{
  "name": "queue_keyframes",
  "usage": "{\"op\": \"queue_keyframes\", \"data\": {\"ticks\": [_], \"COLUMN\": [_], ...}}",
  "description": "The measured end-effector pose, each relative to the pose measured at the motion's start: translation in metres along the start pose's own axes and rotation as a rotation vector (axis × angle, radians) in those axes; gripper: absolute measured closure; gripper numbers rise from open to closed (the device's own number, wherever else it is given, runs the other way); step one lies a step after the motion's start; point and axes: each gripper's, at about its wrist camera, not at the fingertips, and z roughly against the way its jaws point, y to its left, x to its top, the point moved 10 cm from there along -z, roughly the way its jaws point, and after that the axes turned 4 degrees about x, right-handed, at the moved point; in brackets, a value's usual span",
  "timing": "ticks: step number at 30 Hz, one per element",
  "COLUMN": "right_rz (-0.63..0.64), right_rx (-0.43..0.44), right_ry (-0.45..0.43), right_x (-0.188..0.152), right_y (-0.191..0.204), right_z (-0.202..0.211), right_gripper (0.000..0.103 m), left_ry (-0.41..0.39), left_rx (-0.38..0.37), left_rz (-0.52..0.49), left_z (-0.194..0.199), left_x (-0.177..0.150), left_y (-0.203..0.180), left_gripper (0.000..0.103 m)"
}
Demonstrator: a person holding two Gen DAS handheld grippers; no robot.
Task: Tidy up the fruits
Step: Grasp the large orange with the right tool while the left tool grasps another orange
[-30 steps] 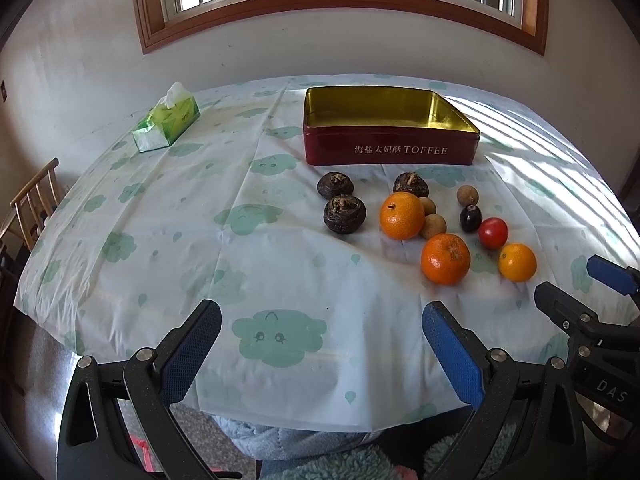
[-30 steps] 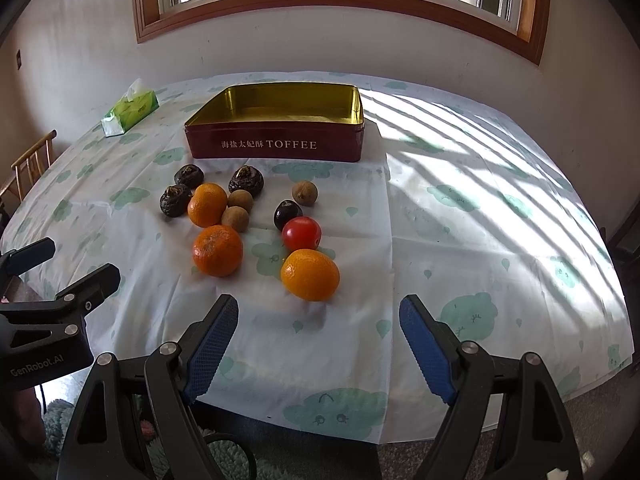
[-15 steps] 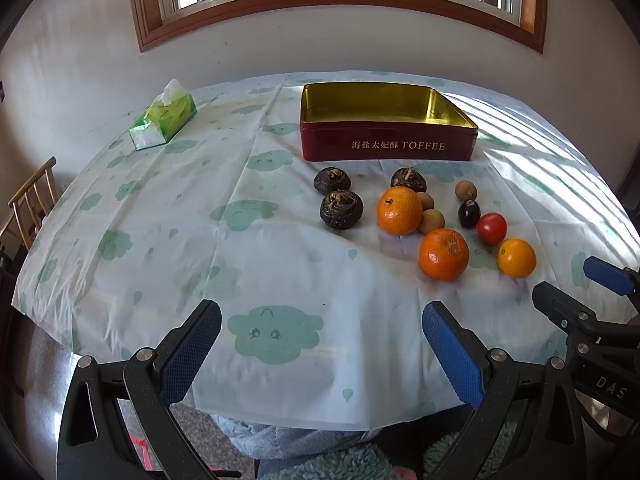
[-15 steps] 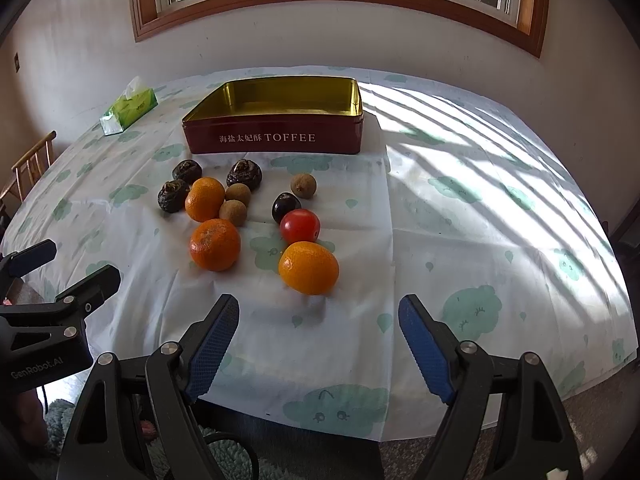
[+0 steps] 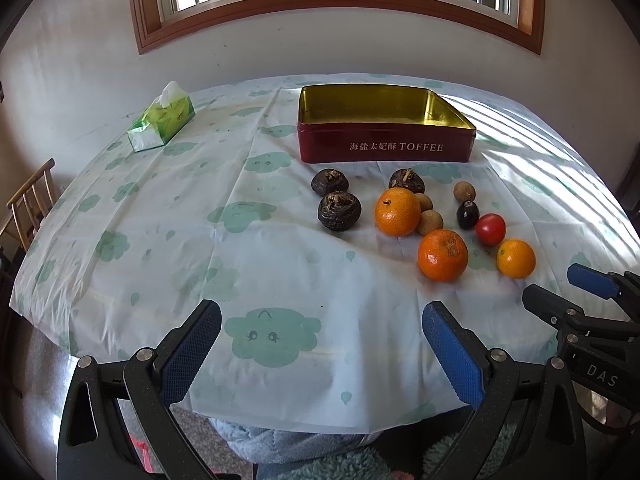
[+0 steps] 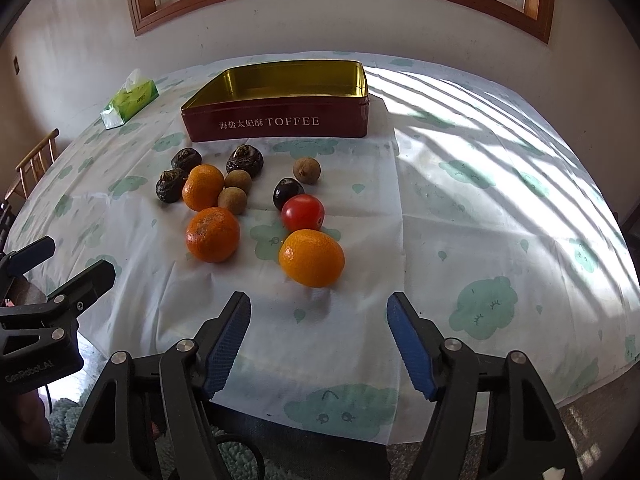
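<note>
A red toffee tin [image 5: 386, 148] [image 6: 276, 124] with a gold inside stands open and empty at the back of the table. In front of it lie loose fruits: three oranges, the nearest [image 6: 311, 258] [image 5: 516, 258], a red tomato [image 6: 303, 213] [image 5: 490, 229], a dark plum [image 6: 288, 193], three dark water chestnuts, one of them [image 5: 339, 212], and small brown longans [image 6: 307, 170]. My left gripper [image 5: 320, 344] is open and empty over the table's front edge. My right gripper [image 6: 318, 336] is open and empty just in front of the nearest orange.
A green tissue pack [image 5: 162, 124] [image 6: 130, 98] lies at the back left. A wooden chair [image 5: 30, 200] stands beyond the table's left edge. The table carries a cloud-print cloth [image 5: 240, 216]. Each gripper shows in the other's view at the side.
My right gripper has moved forward toward the nearest orange, which looks larger and closer. My left gripper has moved slightly forward. No fruit has moved.
</note>
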Motion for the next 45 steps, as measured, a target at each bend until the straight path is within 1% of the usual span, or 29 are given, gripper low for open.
{"op": "queue_keyframes", "data": {"ticks": [3, 5, 8, 13, 16, 21, 24, 27, 34, 39, 45], "right_rz": [-0.008, -0.013, -0.012, -0.008, 0.0, 0.014, 0.031, 0.04, 0.034, 0.011, -0.026], "right_rx": [0.007, 0.013, 0.023, 0.035, 0.033, 0.028, 0.02, 0.017, 0.027, 0.011, -0.028], "right_ry": [0.008, 0.018, 0.04, 0.072, 0.079, 0.079, 0.076, 0.072, 0.065, 0.061, 0.056], "right_x": [0.001, 0.001, 0.0, 0.0, 0.002, 0.007, 0.011, 0.014, 0.014, 0.013, 0.013], "right_y": [-0.002, -0.003, -0.003, -0.001, -0.001, 0.0, 0.001, 0.001, -0.001, -0.011, -0.033], "right_z": [-0.005, -0.009, -0.017, -0.029, -0.035, -0.041, -0.044, -0.046, -0.045, -0.043, -0.04], "right_gripper": [0.037, 0.039, 0.045, 0.05, 0.05, 0.05, 0.057, 0.066, 0.067, 0.068, 0.068], "left_ry": [0.003, 0.004, 0.005, 0.021, 0.032, 0.038, 0.043, 0.057, 0.077, 0.077, 0.069], "left_rx": [-0.01, -0.019, -0.029, -0.053, -0.071, -0.112, -0.119, -0.121, -0.142, -0.149, -0.159], "left_rz": [-0.001, -0.005, -0.017, -0.03, -0.039, -0.059, -0.069, -0.075, -0.088, -0.098, -0.114], "left_z": [-0.004, -0.007, -0.011, -0.02, -0.025, -0.03, -0.033, -0.036, -0.04, -0.04, -0.039], "left_x": [0.002, 0.003, 0.003, 0.003, 0.003, 0.004, 0.003, 0.002, 0.001, 0.002, 0.006], "left_y": [-0.003, -0.005, -0.008, -0.013, -0.019, -0.029, -0.034, -0.037, -0.044, -0.048, -0.055], "left_gripper": [0.003, 0.003, 0.009, 0.015, 0.019, 0.019, 0.019, 0.019, 0.019, 0.019, 0.019]}}
